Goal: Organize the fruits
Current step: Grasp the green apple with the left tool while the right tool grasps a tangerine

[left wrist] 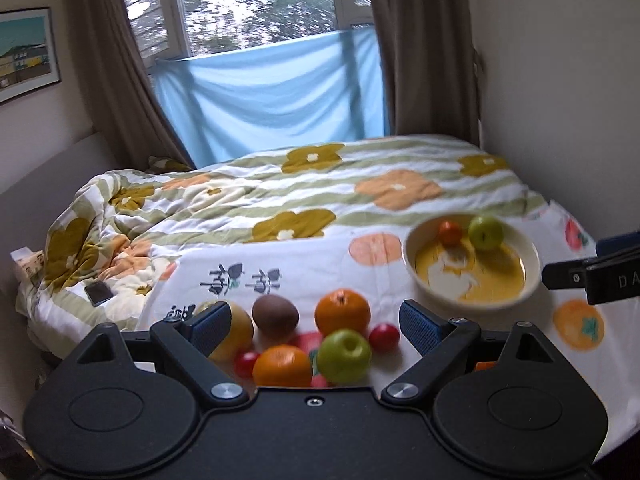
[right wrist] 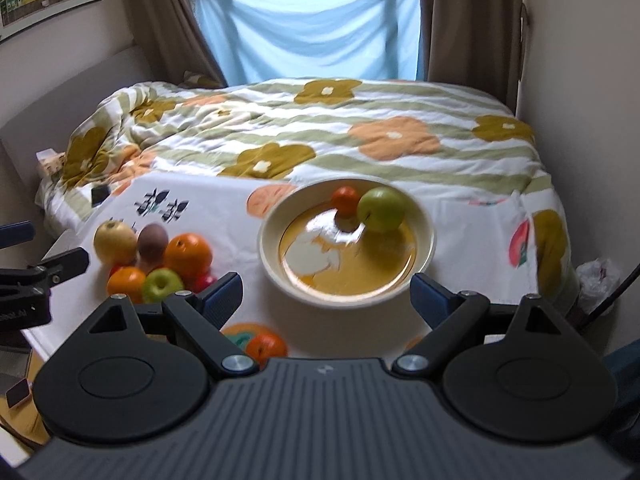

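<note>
A pile of fruit lies on the white fruit-print cloth (left wrist: 288, 256): a yellow apple (left wrist: 236, 332), a kiwi (left wrist: 276, 316), two oranges (left wrist: 342, 316) (left wrist: 282, 366), a green apple (left wrist: 344, 356) and small red fruits (left wrist: 384, 336). My left gripper (left wrist: 316, 326) hangs open just in front of this pile, holding nothing. To the right stands a cream bowl (right wrist: 272, 256) containing a green apple (right wrist: 382, 210) and a small orange (right wrist: 346, 200). My right gripper (right wrist: 328, 296) is open and empty in front of the bowl. One more orange (right wrist: 266, 346) lies under it.
The cloth covers the near part of a bed with a flowered quilt (left wrist: 360, 184). A phone (left wrist: 98, 293) lies on the quilt at the left. A wall runs close along the right, with a plastic bag (right wrist: 598, 280) beside the bed. Curtains and a blue sheet hang behind.
</note>
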Motion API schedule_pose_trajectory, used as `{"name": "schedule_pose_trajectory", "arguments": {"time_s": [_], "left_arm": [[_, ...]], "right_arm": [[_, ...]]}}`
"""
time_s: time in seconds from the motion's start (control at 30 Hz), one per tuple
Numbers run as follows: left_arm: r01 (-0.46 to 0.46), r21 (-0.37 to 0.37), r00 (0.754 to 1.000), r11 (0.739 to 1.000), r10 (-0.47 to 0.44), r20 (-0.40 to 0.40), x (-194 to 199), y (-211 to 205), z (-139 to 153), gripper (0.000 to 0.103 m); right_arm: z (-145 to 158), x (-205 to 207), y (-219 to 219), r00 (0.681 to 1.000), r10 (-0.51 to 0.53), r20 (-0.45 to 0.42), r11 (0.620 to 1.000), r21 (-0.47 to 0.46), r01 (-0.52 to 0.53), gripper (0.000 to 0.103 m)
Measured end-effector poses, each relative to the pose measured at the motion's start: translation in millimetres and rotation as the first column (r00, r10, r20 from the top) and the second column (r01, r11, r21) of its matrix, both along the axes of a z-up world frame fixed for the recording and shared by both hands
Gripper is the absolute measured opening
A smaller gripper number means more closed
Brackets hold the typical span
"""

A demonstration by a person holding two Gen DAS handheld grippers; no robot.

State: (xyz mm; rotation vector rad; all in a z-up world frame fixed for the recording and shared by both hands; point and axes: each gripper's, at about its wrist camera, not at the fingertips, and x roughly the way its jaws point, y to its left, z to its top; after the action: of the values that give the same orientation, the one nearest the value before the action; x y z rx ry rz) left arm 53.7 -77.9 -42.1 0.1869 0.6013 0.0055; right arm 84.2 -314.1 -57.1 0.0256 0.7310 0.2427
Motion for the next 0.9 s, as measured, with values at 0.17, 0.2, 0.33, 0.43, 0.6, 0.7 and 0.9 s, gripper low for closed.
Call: {"name": "schedule_pose_trajectory", "arguments": {"time_s": [0.17,0.2,0.33,0.43,0.6,0.7,0.9], "left_arm": [[0.080,0.051,0.996,0.996,-0.078,-0.039,0.0,4.2,-23.9,0.094],[0.098,0.060,0.994,0.993,-0.095,-0.048,1.6,4.9,-28.8,0.094],[0.196,0.079,0.977,0.977,-0.189,-0.095,11.6,8.0,-48.8,0.094],[0.271,0.104,0.958,0.957,-0.257,-0.124,20.2,8.0,-62.9,0.093],[0.364,0.137,0.924,0.921,-0.339,-0.176,42.2,6.2,-83.9,0.093],[0.389,0.139,0.912,0.911,-0.359,-0.198,53.7,6.8,-94.3,0.091],[0.404,0.107,0.900,0.909,-0.374,-0.223,66.9,9.6,-103.1,0.089]], "right_arm": [[-22.2,-10.0,10.9,0.999,-0.019,-0.031,1.000,0.008,0.020,0.103],[-26.5,-11.0,13.0,0.999,-0.026,-0.037,1.000,0.012,0.026,0.103],[-47.8,-13.6,22.3,0.995,-0.072,-0.068,0.997,0.027,0.074,0.103],[-60.8,-15.2,28.8,0.990,-0.110,-0.088,0.993,0.036,0.113,0.103],[-77.6,-15.4,37.3,0.980,-0.171,-0.106,0.984,0.040,0.176,0.103],[-84.3,-13.7,40.6,0.974,-0.198,-0.111,0.978,0.048,0.204,0.102],[-93.9,-10.4,49.0,0.965,-0.225,-0.133,0.971,0.049,0.233,0.097]]}}
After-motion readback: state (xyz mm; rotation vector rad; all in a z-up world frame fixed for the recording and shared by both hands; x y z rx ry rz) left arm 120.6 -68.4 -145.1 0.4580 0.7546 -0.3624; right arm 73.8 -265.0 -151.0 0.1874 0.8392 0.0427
